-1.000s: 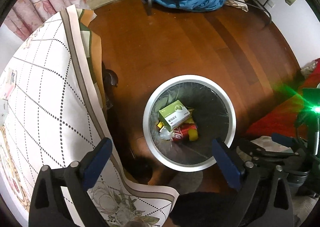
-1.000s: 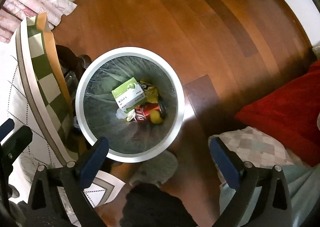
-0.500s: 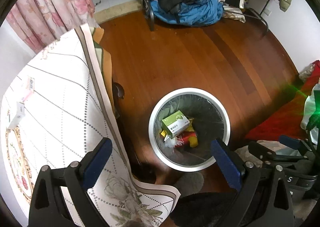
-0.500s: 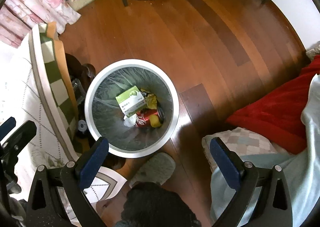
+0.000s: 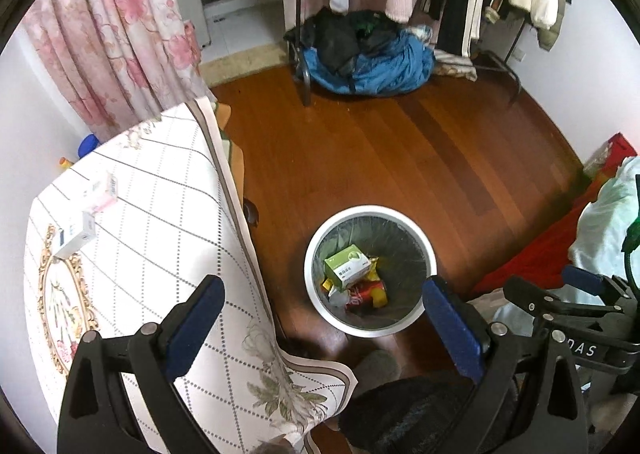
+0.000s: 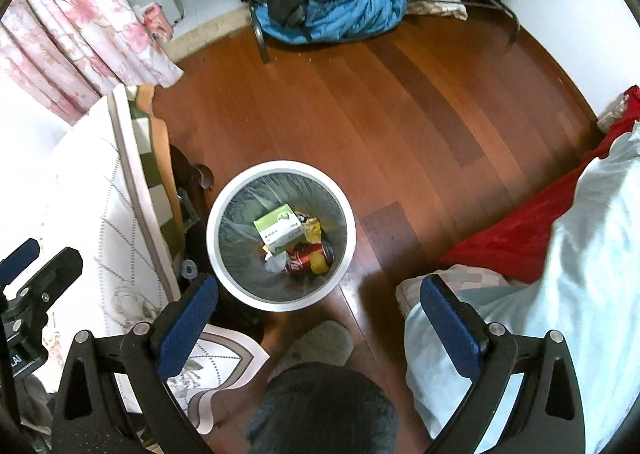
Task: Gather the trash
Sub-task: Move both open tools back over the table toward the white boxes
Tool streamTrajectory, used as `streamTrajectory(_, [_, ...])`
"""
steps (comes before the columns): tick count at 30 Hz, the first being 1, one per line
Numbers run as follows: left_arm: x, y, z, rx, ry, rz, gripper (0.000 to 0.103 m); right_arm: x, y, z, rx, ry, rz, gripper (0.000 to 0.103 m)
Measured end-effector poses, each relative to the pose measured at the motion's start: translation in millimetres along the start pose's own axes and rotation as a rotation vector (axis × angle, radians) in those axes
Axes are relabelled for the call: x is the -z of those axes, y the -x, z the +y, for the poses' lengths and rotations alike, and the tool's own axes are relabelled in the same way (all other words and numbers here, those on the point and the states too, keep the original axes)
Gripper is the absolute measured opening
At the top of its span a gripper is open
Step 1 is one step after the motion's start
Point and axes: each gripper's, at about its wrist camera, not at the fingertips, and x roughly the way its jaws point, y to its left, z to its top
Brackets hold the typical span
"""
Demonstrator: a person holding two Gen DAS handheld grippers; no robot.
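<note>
A white round trash bin (image 5: 430,254) stands on the wood floor beside the table; it also shows in the right wrist view (image 6: 350,222). Inside lie a green and white box (image 5: 346,263) (image 6: 279,229), a red can (image 6: 301,259) and yellow wrappers (image 5: 378,296). My left gripper (image 5: 322,318) is open and empty, high above the bin and the table edge. My right gripper (image 6: 318,318) is open and empty, high above the bin. Two small boxes (image 5: 100,194) (image 5: 76,236) lie on the tablecloth at the left.
The table with a white dotted cloth (image 5: 160,222) fills the left. A clothes rack with a blue heap (image 5: 372,62) stands at the back. A red blanket (image 6: 516,222) and pale bedding (image 6: 580,254) lie at the right. A grey slipper (image 6: 320,342) is below the bin.
Both grippers have risen away from the bin, so it looks smaller and more of the room and table shows. Both stay open and empty.
</note>
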Motion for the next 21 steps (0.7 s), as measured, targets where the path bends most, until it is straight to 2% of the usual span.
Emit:
streamTrajectory(6, [-1.7,38.9,16.5,-0.014,0.052,-0.063,0.101,7.0,45.2,11.8,-0.031,-0.003,-0.057,0.102])
streamTrajectory(11, [-6.6,62.7,62.4,-0.056,0.138,-0.111,0.101,-0.4,83.8,41.0,-0.084,0.020,-0.114,0.102])
streamTrajectory(16, [1.6,68.5,151.1,-0.183,0.264,-0.139,0.101,-20.7,92.4,123.7,-0.144,0.163,-0.131,0.102])
streamTrajectory(19, [20.6,52.7,220.0,-0.295,0.375,-0.100,0.101,-33.5,73.9,197.3,-0.198,0.289,-0.093,0.102])
streamTrajectory(21, [40.9,32.5,270.3,-0.371,0.472,-0.042,0.101,-42.8,53.7,257.4,-0.222,0.399,-0.061,0.102])
